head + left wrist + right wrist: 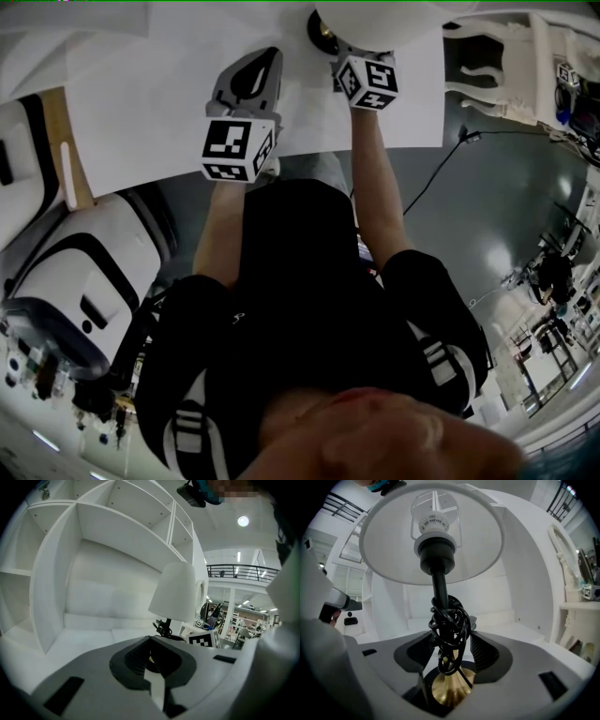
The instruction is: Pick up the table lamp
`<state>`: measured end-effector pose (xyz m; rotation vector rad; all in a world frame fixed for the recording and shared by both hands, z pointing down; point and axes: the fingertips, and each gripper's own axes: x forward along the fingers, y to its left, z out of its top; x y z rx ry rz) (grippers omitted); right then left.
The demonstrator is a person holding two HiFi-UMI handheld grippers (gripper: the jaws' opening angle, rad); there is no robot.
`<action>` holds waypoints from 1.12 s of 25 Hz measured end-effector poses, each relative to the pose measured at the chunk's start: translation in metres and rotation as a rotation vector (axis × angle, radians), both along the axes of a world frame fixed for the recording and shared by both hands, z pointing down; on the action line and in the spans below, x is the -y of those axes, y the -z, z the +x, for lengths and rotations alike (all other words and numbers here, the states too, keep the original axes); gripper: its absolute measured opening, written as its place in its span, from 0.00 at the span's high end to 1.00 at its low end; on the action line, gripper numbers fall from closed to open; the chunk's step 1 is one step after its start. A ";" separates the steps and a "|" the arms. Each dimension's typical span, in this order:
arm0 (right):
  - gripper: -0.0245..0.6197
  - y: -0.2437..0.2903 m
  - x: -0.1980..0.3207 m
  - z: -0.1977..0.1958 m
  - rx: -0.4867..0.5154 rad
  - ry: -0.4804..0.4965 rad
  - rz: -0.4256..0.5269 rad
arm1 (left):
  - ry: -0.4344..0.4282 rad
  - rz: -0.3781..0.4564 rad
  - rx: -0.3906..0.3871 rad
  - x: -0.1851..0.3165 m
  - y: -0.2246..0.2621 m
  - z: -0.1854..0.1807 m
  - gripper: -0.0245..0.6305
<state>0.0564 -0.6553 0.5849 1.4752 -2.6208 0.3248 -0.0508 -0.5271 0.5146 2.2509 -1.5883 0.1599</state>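
The table lamp [437, 581] has a white drum shade, a thin black stem and a flared brass foot. It stands on the white table [141, 103] at the top centre of the head view and fills the middle of the right gripper view. The right gripper [450, 634] has its jaws drawn in on either side of the lower stem, and the pads look to be touching the black cord [449, 620] coiled around it. The brass foot [449, 688] sits low between them. The left gripper [151, 640] is closed on nothing, left of the lamp and apart from it.

The lamp is likely light but top-heavy. The shade [389, 550] is thin and would dent or tip, so it is no place to grip. The stiff stem is the right hold, low down near the foot. The cord coil is springy and may shift under the pads, and the polished brass looks slippery — a firm squeeze and a straight, upright lift seem wise.
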 end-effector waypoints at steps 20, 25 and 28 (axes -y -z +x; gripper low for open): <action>0.75 0.031 -0.012 -0.007 -0.046 0.003 -0.019 | 0.017 0.020 0.002 -0.011 0.009 -0.008 0.95; 0.75 0.053 -0.031 -0.011 -0.055 0.028 -0.007 | 0.015 0.053 -0.005 -0.019 0.024 -0.008 0.95; 0.75 0.069 -0.050 -0.017 -0.073 0.039 0.012 | 0.018 0.077 -0.014 -0.030 0.036 -0.011 0.95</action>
